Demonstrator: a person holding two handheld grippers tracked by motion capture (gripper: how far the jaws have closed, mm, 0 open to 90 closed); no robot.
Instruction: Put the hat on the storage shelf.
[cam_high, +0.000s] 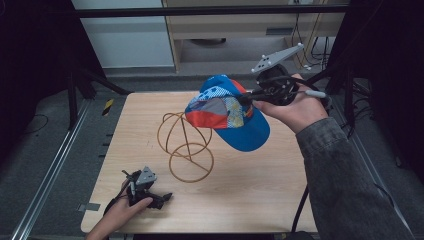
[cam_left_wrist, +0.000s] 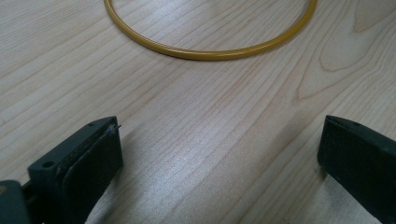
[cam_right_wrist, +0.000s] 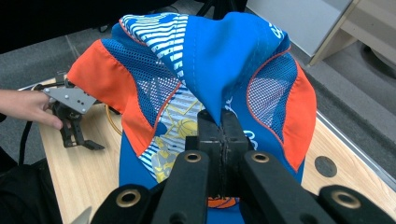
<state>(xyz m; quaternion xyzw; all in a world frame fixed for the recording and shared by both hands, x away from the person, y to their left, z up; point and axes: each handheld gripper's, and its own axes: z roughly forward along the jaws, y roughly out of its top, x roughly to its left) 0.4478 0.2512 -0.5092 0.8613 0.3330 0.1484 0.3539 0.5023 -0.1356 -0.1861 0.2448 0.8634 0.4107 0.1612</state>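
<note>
High view: a light wooden table (cam_high: 250, 200) stands in a dim room, and a person's two forearms come in from the near edge, each hand carrying a black two-jaw gripper.

The right gripper (cam_high: 246, 98) is lifted above the far right part of the table. Its jaws are pinched tight on the fabric of a cap (cam_high: 227, 112), blue with orange side panels, patterned mesh and a blue brim. The cap hangs in the air from that pinch, clear of the wood, its crown turned toward the left and its brim pointing down toward the person. It hovers just to the right of and slightly above a yellow wire stand (cam_high: 186, 142), whose rounded upper hoops rise from a flat ring lying on the table. Whether the cap brushes the hoops is hard to tell from this angle.

Right gripper view: the two black jaws meet with a fold of the cap (cam_right_wrist: 233, 60) squeezed between them, right at the gripper (cam_right_wrist: 223, 126), and the cap's crown spreads out beyond.

The left gripper (cam_high: 162, 197) rests low at the near left corner of the table, well apart from the cap. Left gripper view: its jaws stand wide apart with nothing between them except bare wood, and the stand's base ring (cam_left_wrist: 210, 52) lies just ahead.
</note>
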